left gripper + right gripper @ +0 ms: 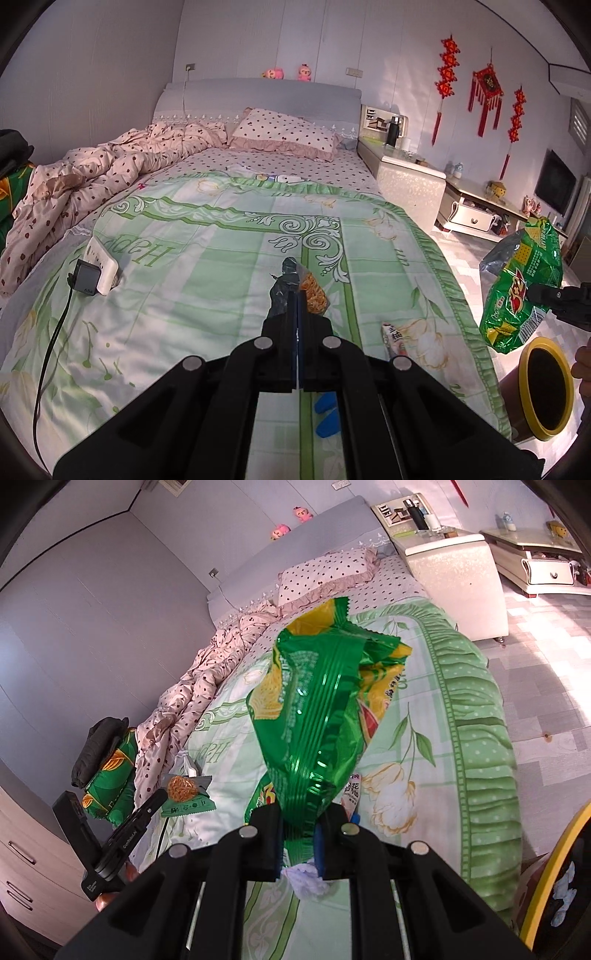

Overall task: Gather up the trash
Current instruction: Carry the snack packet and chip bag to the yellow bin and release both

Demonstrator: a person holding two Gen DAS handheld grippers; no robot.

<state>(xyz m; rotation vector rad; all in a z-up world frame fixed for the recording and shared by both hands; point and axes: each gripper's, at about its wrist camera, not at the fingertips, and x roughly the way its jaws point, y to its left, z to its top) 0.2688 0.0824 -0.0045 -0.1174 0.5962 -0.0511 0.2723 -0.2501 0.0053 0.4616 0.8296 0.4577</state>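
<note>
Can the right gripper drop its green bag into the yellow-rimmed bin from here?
Probably yes: the right gripper holds the green bag in the air beside the bed, the bin stands open just below, nothing between.

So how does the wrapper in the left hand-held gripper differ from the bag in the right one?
The small wrapper in the left hand-held gripper is tiny, clear-windowed, showing orange snack; the green bag in the right hand-held gripper is far larger, opaque and crumpled. Both are pinched by one end, lifted off the bed.
</note>
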